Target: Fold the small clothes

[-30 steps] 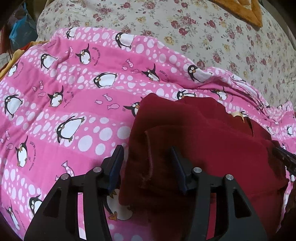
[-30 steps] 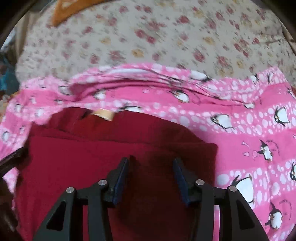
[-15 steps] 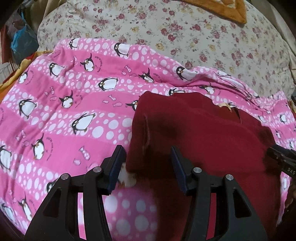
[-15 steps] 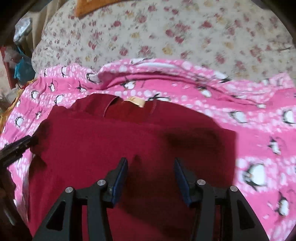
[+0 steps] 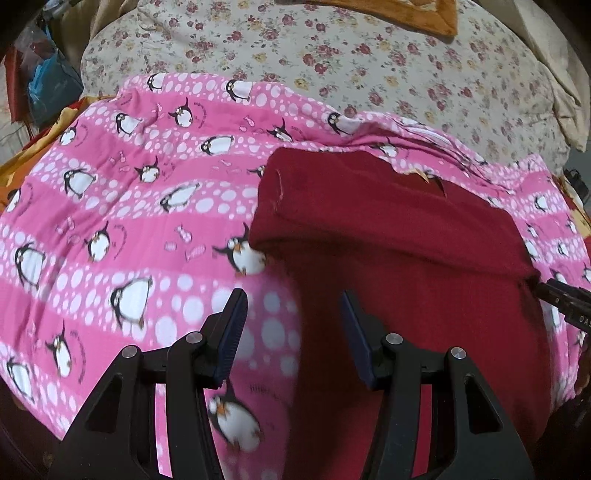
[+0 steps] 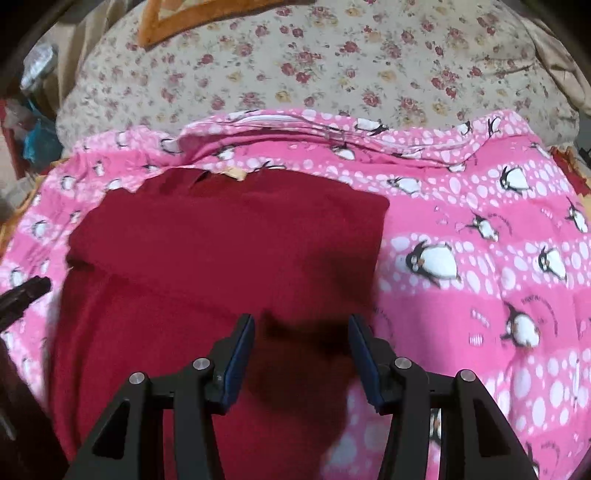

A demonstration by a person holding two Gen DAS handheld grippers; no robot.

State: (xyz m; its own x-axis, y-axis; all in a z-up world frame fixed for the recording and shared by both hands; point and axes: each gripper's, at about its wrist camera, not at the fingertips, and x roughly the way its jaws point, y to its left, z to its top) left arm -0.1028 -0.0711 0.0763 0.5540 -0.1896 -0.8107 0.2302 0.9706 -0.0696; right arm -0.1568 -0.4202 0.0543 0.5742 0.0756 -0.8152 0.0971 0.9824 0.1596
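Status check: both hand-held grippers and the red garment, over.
Left hand-held gripper open, empty. Right hand-held gripper opening, nothing pinched. Red garment part-folded, flat on penguin blanket. Nothing in the way.

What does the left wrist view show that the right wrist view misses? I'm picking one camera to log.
Only the left wrist view shows the dark red garment's left folded edge with its pale seam, and the right tool's tip at the right border. Only the right wrist view shows the garment's squared right corner and the penguin blanket stretching right of it. Both show the garment on the pink penguin blanket, its tan neck label, the floral bedsheet and an orange cloth.
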